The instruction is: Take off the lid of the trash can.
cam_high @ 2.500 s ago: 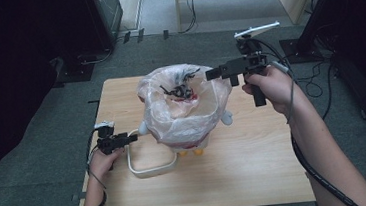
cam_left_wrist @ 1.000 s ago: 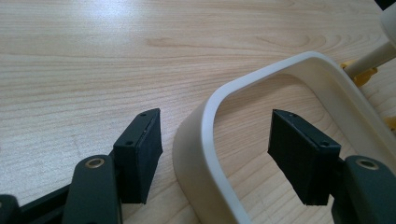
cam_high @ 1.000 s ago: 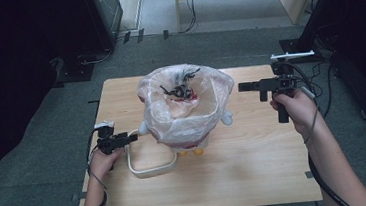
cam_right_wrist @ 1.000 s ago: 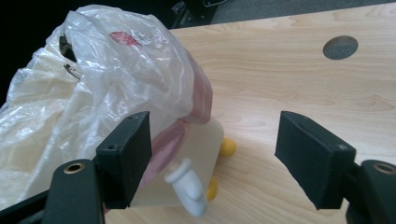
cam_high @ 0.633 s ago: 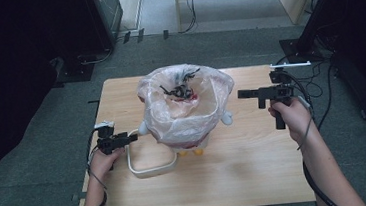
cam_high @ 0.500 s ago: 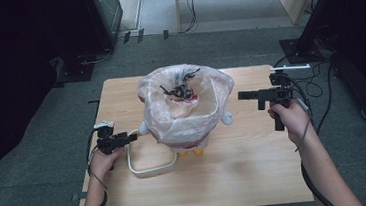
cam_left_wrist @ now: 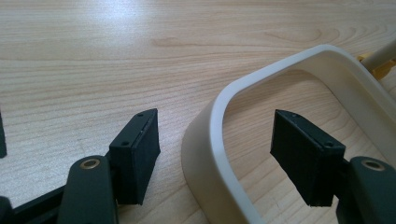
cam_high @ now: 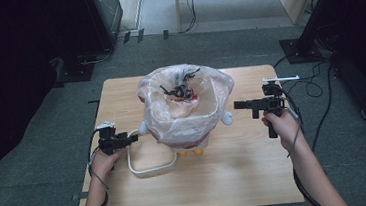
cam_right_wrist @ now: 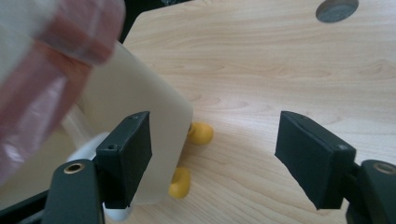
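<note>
A white bin [cam_high: 193, 132] with yellow feet [cam_high: 191, 153] stands mid-table. It is lined with a clear plastic bag [cam_high: 169, 116] that holds black scraps [cam_high: 180, 89]. A white rounded ring [cam_high: 149, 170] lies on the wood at the bin's front left. My left gripper [cam_high: 133, 139] is open astride that ring [cam_left_wrist: 205, 140]. Its jaws have just been opening, with the ring's wall between the pads [cam_left_wrist: 137, 140] and touching neither. To the right of the bin my right gripper [cam_high: 236, 105] is open with nothing between its fingers. Its near jaw is close beside the bin's wall [cam_right_wrist: 140, 93].
The wooden table [cam_high: 238, 178] has bare room in front and to the right of the bin. A grey round cap [cam_right_wrist: 336, 9] sits in the tabletop at the far side. Cables [cam_high: 314, 81] lie on the floor past the right edge.
My right gripper has come away from above the bin's rim, moved right and sunk to the bin's side. The left hand and the ring have stayed where they were.
</note>
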